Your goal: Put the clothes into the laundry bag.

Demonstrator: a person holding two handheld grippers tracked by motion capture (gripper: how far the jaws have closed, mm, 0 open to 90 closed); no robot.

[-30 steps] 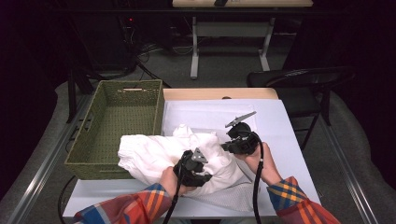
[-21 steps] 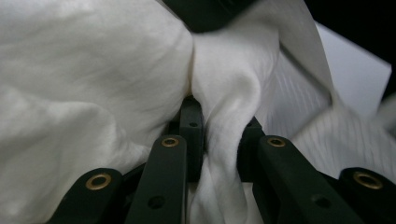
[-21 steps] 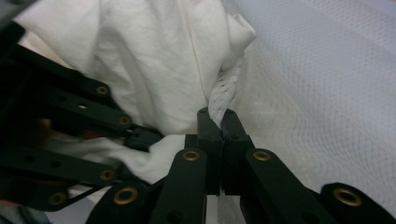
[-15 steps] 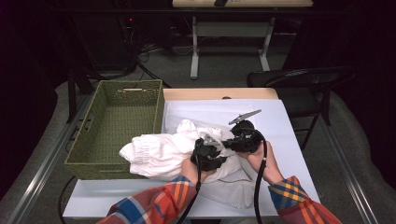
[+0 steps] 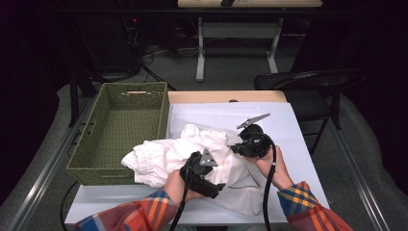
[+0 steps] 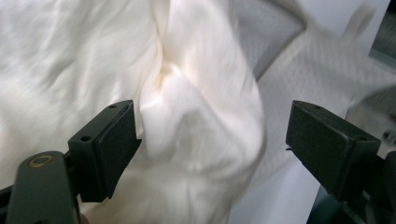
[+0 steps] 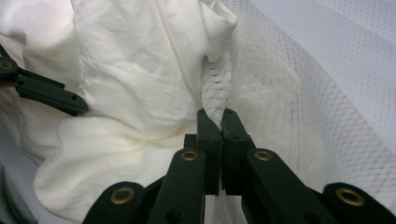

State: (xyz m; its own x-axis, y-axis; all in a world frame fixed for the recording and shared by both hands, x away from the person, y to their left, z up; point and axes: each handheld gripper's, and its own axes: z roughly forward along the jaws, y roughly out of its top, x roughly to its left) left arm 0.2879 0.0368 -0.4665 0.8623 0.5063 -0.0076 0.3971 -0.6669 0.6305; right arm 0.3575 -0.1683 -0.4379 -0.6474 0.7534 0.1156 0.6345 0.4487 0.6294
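Note:
A crumpled white garment (image 5: 163, 155) lies on the white-covered table (image 5: 288, 122), its left end over the basket's rim. A white mesh bag (image 5: 240, 198) lies flat beneath and in front of it. My left gripper (image 5: 217, 186) hovers over the garment's near right part. Its jaws have just been opening and now stand wide in the left gripper view (image 6: 212, 140), with a fold of the garment (image 6: 196, 98) between the pads but not pressed. My right gripper (image 5: 236, 148) is shut on a bunched edge of the mesh bag (image 7: 215, 88), jaws together (image 7: 219, 119), beside the garment (image 7: 130, 70).
A green woven basket (image 5: 115, 159) stands at the table's left with nothing inside. A black chair (image 5: 308, 82) sits off the far right corner. A bare wooden strip (image 5: 226, 96) runs along the table's far edge. The white cover to the right of the hands is bare.
My left gripper pushed into the garment toward the right gripper, then let go of the cloth and drew back toward the person with its jaws spread. The right gripper has kept still.

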